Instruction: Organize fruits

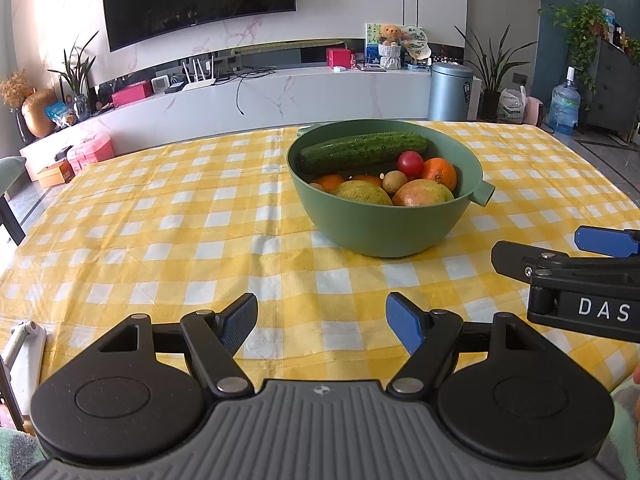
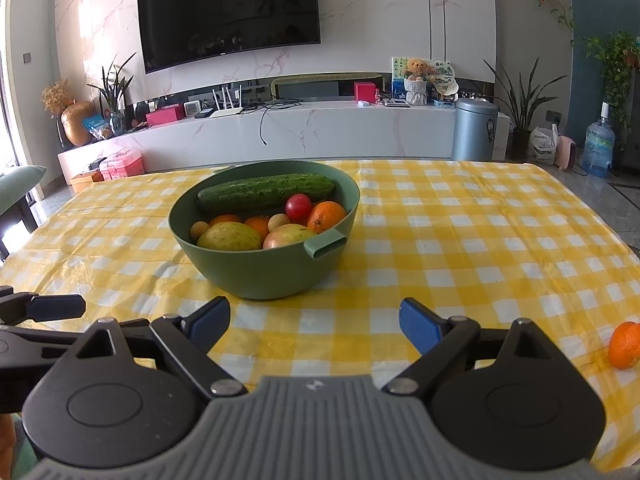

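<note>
Left hand-held gripper [image 1: 322, 326] and right hand-held gripper [image 2: 314, 322] both hover jaws apart and empty over the table [image 2: 480, 240]; green bowl [image 2: 256, 276] already holds most fruit, one orange [image 2: 625, 345] left out at right, apparently last to collect.

A bowl [image 2: 264, 256] stands on the table [image 2: 460, 240], holding a cucumber [image 2: 266, 191] across its far side, a tomato [image 2: 298, 206] and oranges [image 2: 326, 216] to the right, and mangoes [image 2: 230, 237] at its near rim. A lone orange [image 2: 625, 345] lies on the table near the right edge, well apart from the bowl. The left gripper [image 1: 322, 322] and right gripper [image 2: 314, 320] sit side by side nearer than the bowl.
</note>
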A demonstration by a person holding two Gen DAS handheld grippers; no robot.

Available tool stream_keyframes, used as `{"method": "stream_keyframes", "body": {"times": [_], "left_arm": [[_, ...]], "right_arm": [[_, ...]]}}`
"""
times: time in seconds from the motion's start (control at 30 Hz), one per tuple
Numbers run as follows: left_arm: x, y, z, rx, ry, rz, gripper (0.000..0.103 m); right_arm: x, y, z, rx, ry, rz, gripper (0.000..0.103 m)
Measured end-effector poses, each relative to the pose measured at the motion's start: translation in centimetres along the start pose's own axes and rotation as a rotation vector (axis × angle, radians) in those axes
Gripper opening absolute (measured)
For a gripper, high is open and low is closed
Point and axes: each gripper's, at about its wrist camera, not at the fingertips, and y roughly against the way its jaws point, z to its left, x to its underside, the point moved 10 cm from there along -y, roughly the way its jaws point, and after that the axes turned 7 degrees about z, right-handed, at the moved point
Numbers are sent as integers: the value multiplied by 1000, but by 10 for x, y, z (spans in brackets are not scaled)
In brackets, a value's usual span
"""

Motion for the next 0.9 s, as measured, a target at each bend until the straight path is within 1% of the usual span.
{"method": "stream_keyframes", "body": {"times": [0.63,0.9], "left_arm": [[0,-1,2,-6,-11,11,86],[2,-2,3,-22,-9,14,86]], "right_arm": [[1,-1,0,1,1,5,88],[4,-4,0,-3,0,14,88]]}}
